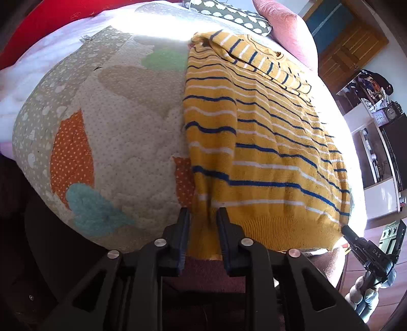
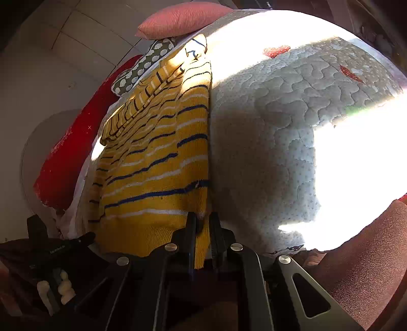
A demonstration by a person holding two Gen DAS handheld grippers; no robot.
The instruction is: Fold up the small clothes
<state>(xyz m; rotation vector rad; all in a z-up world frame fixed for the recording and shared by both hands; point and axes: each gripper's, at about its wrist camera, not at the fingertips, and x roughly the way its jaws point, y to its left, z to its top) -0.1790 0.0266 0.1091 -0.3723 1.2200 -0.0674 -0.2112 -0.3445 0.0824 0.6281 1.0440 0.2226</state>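
Note:
A small yellow sweater (image 1: 267,142) with blue and white stripes lies flat on a quilted patchwork blanket (image 1: 132,122), its sleeves folded in over the body and its ribbed hem at the near edge. My left gripper (image 1: 202,219) is shut on the hem's left corner. My right gripper (image 2: 203,224) is shut on the hem's right corner of the sweater (image 2: 157,163). The right gripper also shows in the left wrist view (image 1: 356,239) at the hem's far right, and the left gripper shows in the right wrist view (image 2: 84,238) at the lower left.
The blanket (image 2: 267,142) covers a bed, with strong sunlight across it. A pink cushion (image 1: 282,23), a spotted grey cushion (image 2: 142,66) and a red cushion (image 2: 68,157) lie beyond the sweater. Shelves and a wooden door (image 1: 348,48) stand to the right.

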